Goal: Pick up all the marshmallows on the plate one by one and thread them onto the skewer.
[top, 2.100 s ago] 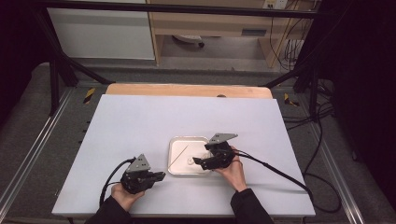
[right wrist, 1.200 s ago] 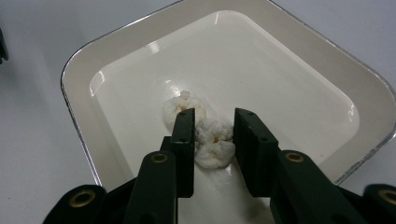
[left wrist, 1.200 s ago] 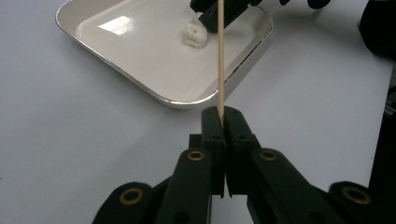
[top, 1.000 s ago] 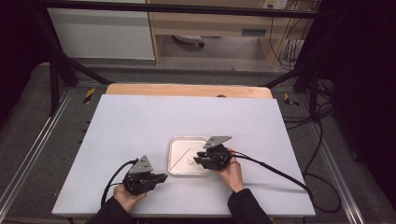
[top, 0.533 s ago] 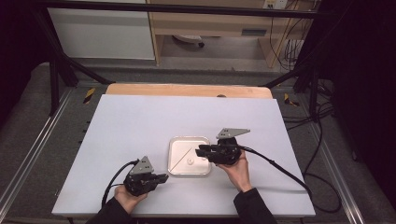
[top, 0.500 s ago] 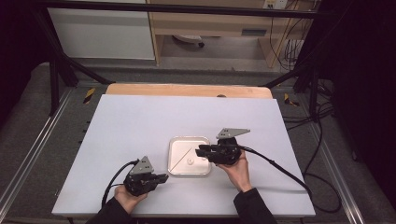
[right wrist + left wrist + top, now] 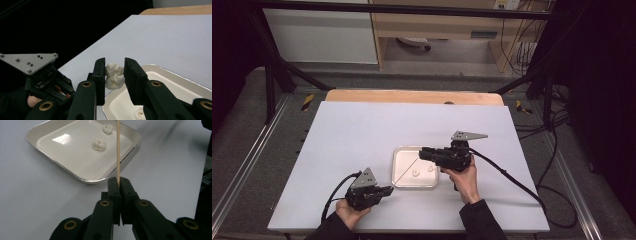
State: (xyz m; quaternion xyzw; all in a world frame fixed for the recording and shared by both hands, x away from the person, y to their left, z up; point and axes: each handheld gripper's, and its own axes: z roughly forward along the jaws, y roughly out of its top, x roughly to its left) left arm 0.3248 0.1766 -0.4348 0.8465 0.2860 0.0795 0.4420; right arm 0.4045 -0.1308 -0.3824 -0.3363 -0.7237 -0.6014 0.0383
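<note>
Right gripper view: right gripper point(image 7: 114, 75) clamps a white dough piece point(image 7: 114, 75); left gripper point(image 7: 119, 185) pinches a wooden skewer point(image 7: 117, 150).

No readable text or labels.

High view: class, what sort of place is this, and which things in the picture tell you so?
Probably a lab or workshop recording station, not a kitchen. A white table stands inside a black metal frame, cables trail over the floor, and a person works over a small tray with a hand-held tool.
</note>
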